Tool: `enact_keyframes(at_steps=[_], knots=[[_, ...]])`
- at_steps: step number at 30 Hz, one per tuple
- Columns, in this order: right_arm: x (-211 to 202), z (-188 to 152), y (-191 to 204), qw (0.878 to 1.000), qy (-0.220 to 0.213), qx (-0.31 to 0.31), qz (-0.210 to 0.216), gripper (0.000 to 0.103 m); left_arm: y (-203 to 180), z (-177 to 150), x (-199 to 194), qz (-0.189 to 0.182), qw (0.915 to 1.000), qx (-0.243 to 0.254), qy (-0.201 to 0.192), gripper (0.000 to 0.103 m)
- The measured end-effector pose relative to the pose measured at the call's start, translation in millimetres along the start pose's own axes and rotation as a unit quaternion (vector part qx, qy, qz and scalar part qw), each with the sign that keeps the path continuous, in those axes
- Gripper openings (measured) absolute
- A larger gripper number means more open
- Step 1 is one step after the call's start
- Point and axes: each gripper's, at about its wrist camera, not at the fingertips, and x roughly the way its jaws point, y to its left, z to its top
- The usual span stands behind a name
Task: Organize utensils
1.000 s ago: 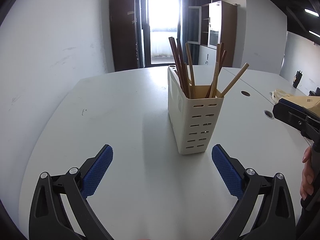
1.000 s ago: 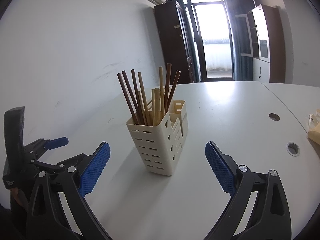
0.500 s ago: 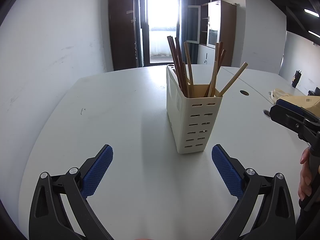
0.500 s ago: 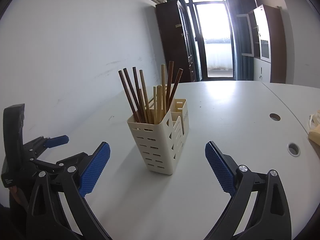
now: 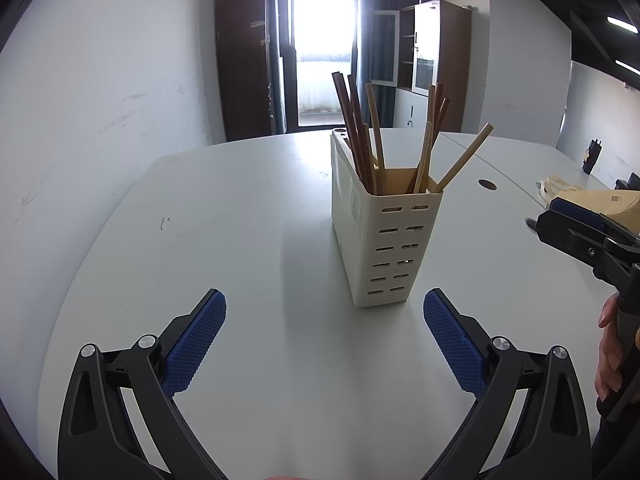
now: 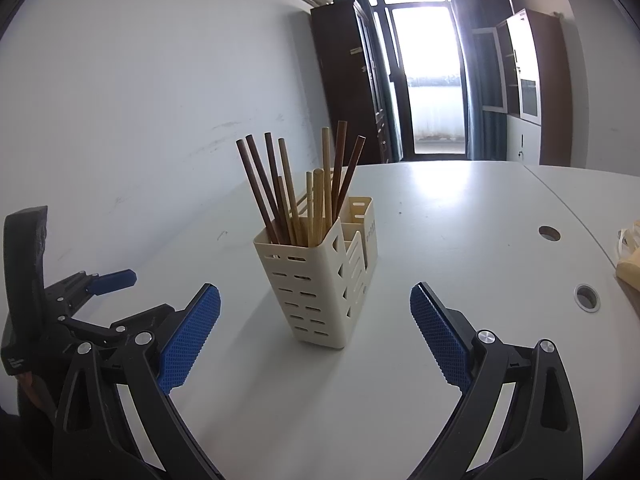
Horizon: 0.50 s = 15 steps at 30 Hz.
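Chopsticks' (image 6: pixel 296 200) lower ends hidden inside the cream holder (image 6: pixel 320 292).

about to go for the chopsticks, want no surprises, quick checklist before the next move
1. Left tongs open and empty: ok.
2. Right tongs open and empty: ok.
3. Holder upright on the table: ok.
4. Chopsticks all in the near compartment: ok.
5. Other compartments free: cannot tell, interiors mostly hidden.
6. Tongs apart from each other and from the holder: ok.
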Motion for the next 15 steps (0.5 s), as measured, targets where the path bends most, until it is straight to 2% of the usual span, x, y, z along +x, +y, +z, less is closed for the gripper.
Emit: enact_keyframes(at_steps=[15], knots=[[-0.5,0.2,-0.8,1.0,0.0,0.0,0.001,0.097,-0.8,-0.6,-2.1,-0.001,1.0,0.002,0.001,0.097]])
